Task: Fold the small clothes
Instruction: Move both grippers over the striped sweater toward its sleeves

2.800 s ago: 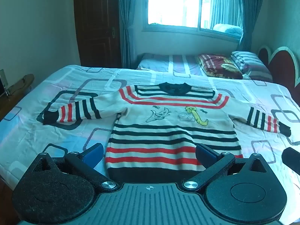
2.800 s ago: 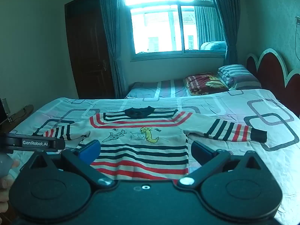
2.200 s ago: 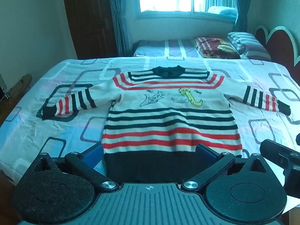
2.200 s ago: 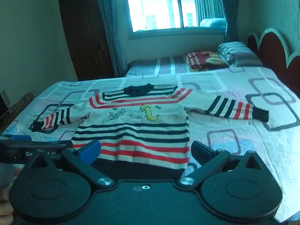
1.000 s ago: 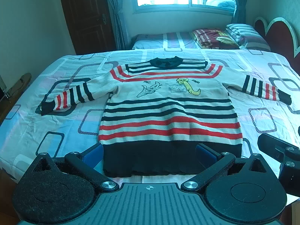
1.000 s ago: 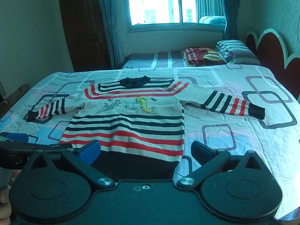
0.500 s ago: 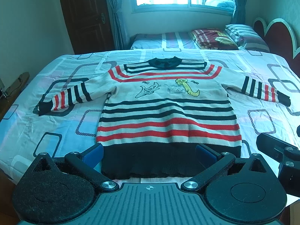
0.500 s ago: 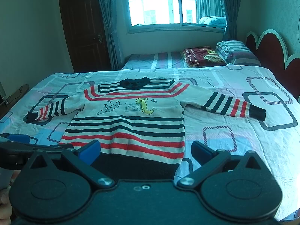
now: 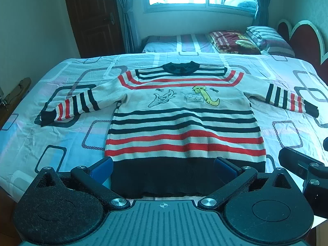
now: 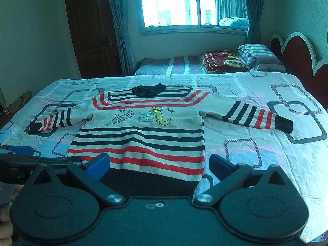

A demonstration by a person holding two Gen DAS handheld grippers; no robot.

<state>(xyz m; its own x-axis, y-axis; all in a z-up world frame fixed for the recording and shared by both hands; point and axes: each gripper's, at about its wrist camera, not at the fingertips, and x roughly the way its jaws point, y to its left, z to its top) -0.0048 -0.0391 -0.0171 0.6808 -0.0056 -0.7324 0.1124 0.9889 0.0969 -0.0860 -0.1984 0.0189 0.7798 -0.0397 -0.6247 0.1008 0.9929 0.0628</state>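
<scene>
A small cream sweater with black and red stripes and cartoon animals lies flat, front up, on the bed, both sleeves spread sideways; it also fills the middle of the right wrist view. Its black hem faces me. My left gripper hovers open just above the hem, blue pads wide apart, nothing between them. My right gripper is open too, over the hem's right corner. The left sleeve cuff and right sleeve cuff rest on the sheet.
The bed sheet is pale with rounded-rectangle prints. A second bed with pillows and a folded red blanket stands behind. A dark door is at the back left, a red headboard at the right. The other gripper's body shows at the right edge.
Both grippers have drawn back and risen slightly since the earliest frames, so the sweater's whole hem has come into view. The sweater has not moved. Both stay open.
</scene>
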